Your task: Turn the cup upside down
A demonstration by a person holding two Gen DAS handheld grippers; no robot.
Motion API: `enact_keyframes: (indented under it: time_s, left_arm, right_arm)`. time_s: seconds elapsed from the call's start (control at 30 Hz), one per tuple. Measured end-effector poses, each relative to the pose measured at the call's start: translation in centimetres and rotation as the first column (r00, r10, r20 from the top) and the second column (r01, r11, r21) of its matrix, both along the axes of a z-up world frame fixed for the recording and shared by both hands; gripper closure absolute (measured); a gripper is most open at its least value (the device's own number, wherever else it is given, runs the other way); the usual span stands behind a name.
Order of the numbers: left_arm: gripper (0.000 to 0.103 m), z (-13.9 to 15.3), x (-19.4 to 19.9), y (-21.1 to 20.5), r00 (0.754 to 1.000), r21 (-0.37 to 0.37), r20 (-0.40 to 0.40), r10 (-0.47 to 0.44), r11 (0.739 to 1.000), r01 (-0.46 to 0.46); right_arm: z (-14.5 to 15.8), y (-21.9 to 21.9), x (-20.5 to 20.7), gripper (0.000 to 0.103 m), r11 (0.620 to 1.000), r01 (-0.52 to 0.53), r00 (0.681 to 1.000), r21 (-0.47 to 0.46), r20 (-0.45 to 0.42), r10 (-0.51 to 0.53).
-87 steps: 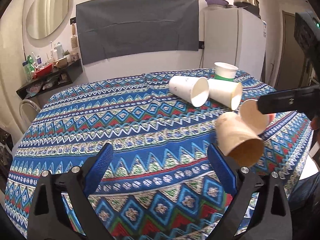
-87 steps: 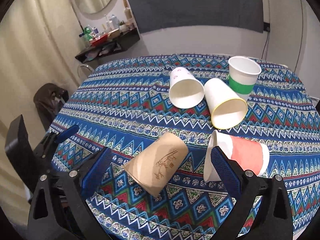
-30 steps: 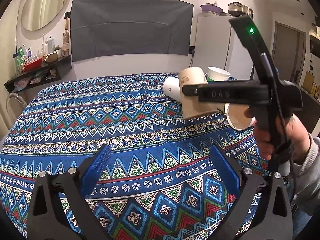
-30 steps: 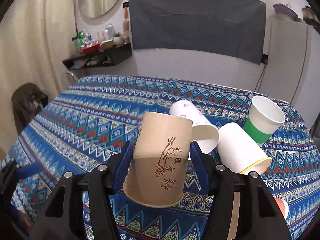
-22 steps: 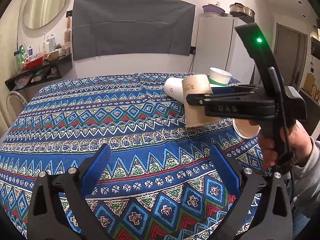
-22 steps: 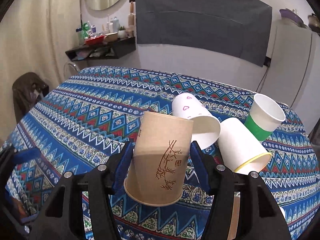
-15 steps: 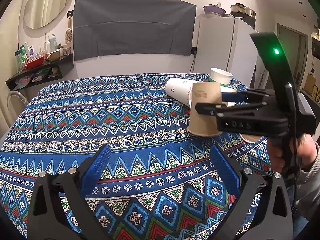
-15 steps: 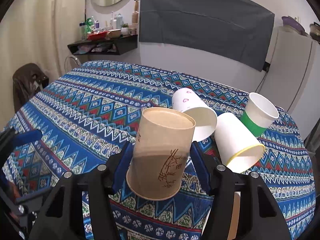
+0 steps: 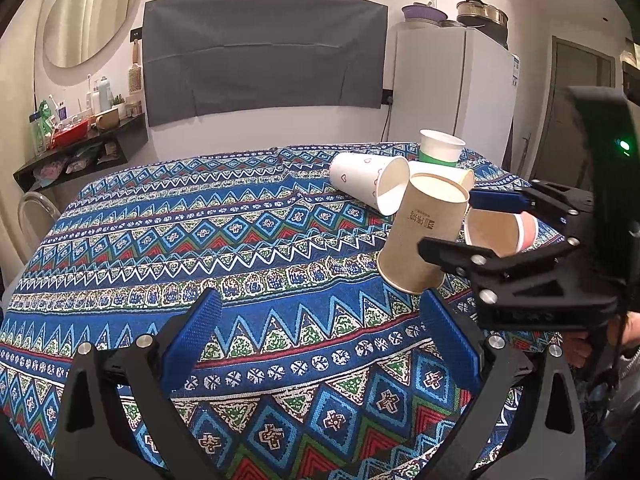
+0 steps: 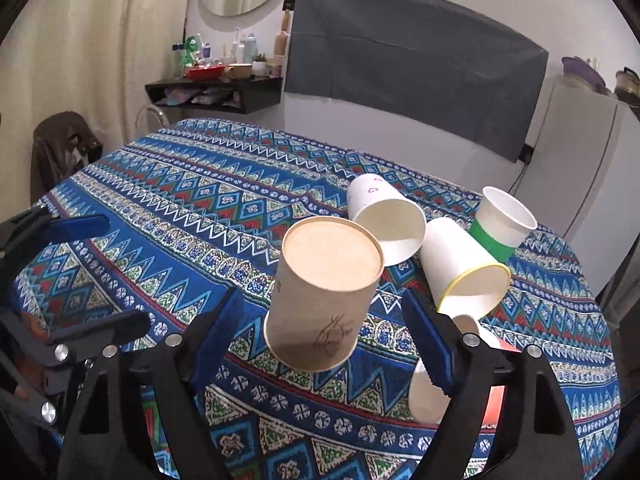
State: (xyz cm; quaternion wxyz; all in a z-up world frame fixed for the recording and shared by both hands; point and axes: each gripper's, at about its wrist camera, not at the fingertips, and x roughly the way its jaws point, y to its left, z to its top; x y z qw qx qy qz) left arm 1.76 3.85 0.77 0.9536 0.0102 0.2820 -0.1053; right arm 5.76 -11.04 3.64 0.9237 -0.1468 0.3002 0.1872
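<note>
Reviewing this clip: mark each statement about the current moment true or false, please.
1. The brown cup stands mouth down on the tablecloth. True.
2. The right tongs are shut on the brown cup. False: they are open, with a gap between each finger and the cup wall.
3. The green-banded cup lies on its side. False: it stands upright, mouth up.
4. The left tongs are open and hold nothing. True.
5. The heart-print cup stands upside down. False: it lies on its side, mouth toward the camera.
</note>
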Motion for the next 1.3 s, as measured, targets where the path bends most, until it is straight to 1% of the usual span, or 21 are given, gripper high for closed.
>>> enact_keyframes:
  time_s: [0.1,0.23,0.4,0.6,0.77,0.9,1.13,1.3]
  left_arm:
    - [0.006,0.0,-0.1,0.0,1.000,0.002,0.004,-0.004,1.000,0.004]
    - [0.006,0.1,-0.3,0.1,1.000,0.000,0.014,-0.002,1.000,0.002]
    - [0.006,-0.1,-0.2,0.1,1.000,0.003,-0.001,0.000,1.000,0.000]
    - [0.006,-0.2,0.1,0.0,1.000,0.001,-0.016,-0.010,1.000,0.010]
    - [0.006,-0.3,0.4,-0.2,0.999,0.004,-0.033,-0.029,1.000,0.029]
    - [0.006,-0.4,0.3,-0.2,0.999,0.005,-0.030,-0.029,1.000,0.029]
    - [0.006,-0.5,0.4,0.1,0.999,-0.014,-0.038,-0.037,0.999,0.037]
    - [0.006,-0.3,-0.2,-0.3,0.999,0.009,-0.004,-0.039,0.999,0.039]
  right_arm:
    - [0.3,-0.6,-1.2,0.020,1.000,0.004,1.000,-0.005,0.030,-0.004]
    - [0.5,-1.6,-2.7,0.018,1.000,-0.002,0.998,0.001,0.058,0.002]
    - [0.3,-3.1,-4.0,0.016,0.999,-0.008,0.997,0.054,0.076,0.003]
    - [-0.7,-4.7,-4.0,0.015,0.992,-0.010,0.999,0.127,0.034,0.006]
    - [-1.2,-5.3,-3.9,0.014,0.986,-0.018,1.000,0.167,0.028,0.013]
    - [-1.3,-5.3,-3.5,0.013,0.984,-0.021,0.999,0.177,0.029,0.016]
    - [-1.5,-6.0,-3.0,0.013,0.976,-0.011,1.000,0.217,0.005,0.010]
    - [-1.6,-6.0,-3.0,0.013,0.976,-0.013,1.000,0.217,0.001,0.013]
